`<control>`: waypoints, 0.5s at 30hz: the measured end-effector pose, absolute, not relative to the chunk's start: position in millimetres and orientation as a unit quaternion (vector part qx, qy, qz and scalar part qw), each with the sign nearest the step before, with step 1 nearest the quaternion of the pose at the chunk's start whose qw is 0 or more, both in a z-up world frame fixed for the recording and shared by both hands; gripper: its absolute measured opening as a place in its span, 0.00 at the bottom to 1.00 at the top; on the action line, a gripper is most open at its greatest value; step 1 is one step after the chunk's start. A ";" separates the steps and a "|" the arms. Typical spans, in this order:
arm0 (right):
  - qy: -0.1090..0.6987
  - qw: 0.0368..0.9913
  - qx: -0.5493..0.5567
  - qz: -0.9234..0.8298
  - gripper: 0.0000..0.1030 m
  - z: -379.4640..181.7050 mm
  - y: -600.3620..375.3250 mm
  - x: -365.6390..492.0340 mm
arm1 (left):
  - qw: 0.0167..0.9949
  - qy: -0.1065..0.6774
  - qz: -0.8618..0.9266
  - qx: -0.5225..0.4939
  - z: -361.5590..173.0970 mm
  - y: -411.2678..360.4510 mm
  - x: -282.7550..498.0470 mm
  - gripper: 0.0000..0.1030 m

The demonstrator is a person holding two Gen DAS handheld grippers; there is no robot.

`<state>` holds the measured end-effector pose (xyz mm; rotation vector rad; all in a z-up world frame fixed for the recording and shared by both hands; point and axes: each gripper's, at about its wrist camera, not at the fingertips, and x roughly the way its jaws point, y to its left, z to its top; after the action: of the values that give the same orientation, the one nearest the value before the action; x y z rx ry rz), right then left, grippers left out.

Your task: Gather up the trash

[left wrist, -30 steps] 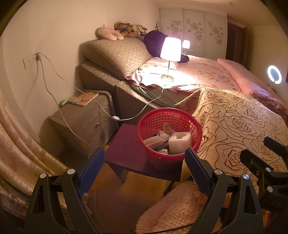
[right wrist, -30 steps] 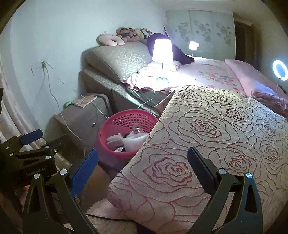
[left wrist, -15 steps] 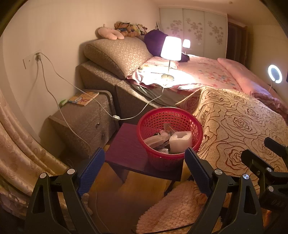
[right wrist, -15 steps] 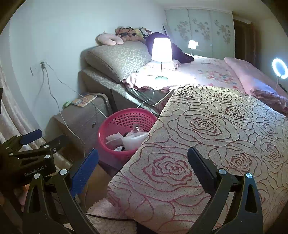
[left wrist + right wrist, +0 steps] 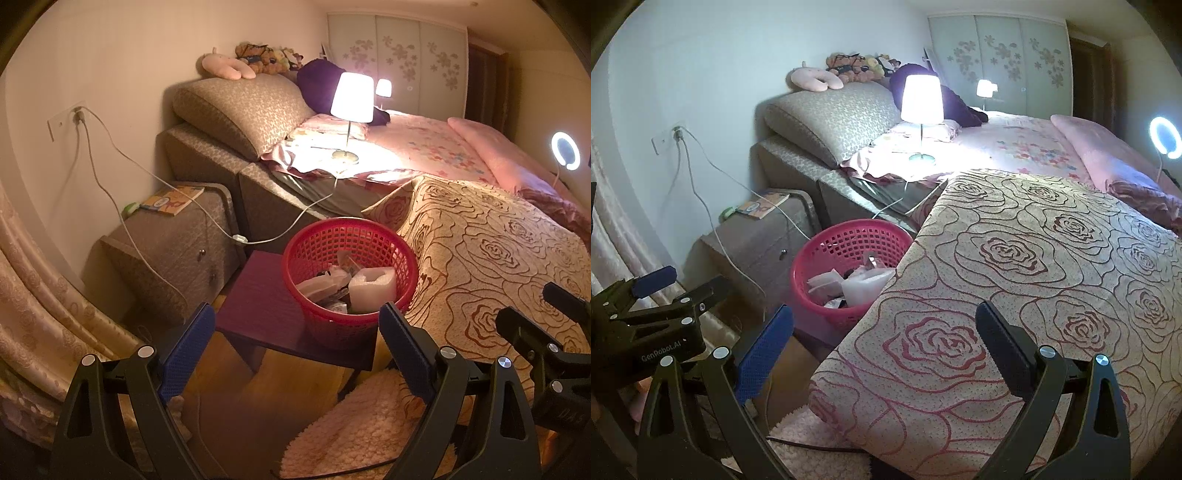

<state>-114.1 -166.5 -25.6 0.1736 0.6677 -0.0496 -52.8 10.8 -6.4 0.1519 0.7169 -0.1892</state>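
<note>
Hovering tilted downward — both tools (image 5: 295,332) (image 5: 884,332) gape empty.

My bedroom, entered as seen: plain wall (image 5: 122,62) at ten o'clock with a socket (image 5: 66,120) and trailing cables; bed (image 5: 424,155) at one, a lit lamp (image 5: 351,98) upon it; ring light (image 5: 565,150) at three; nightstand (image 5: 173,236), curtain (image 5: 40,314) at eight; wooden floor (image 5: 236,398), fluffy rug (image 5: 362,424) at six.

One red basket (image 5: 351,236) holding several scraps of trash (image 5: 371,286), number unclear. One lit lamp (image 5: 351,98), one ring light (image 5: 565,150), one book (image 5: 173,199), one big pillow (image 5: 240,110), two wall cables (image 5: 107,147), two tongs (image 5: 295,343) (image 5: 884,339).
</note>
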 end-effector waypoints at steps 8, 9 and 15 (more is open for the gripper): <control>0.329 0.940 0.087 -0.025 0.93 -26.3 -168.4 -112.9 | 0.929 0.350 -0.092 0.074 -7.0 10.9 -52.6 0.84; 0.329 0.940 0.087 -0.025 0.93 -26.4 -168.9 -112.7 | 0.929 0.350 -0.092 0.074 -6.6 10.0 -52.5 0.84; 0.330 0.940 0.088 -0.026 0.93 -26.7 -169.4 -112.2 | 0.928 0.354 -0.094 0.073 -12.2 13.2 -53.3 0.84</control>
<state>-112.2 -169.4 -26.7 0.1793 0.6736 -0.0523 -53.3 13.2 -12.2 0.1493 0.7248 -0.1922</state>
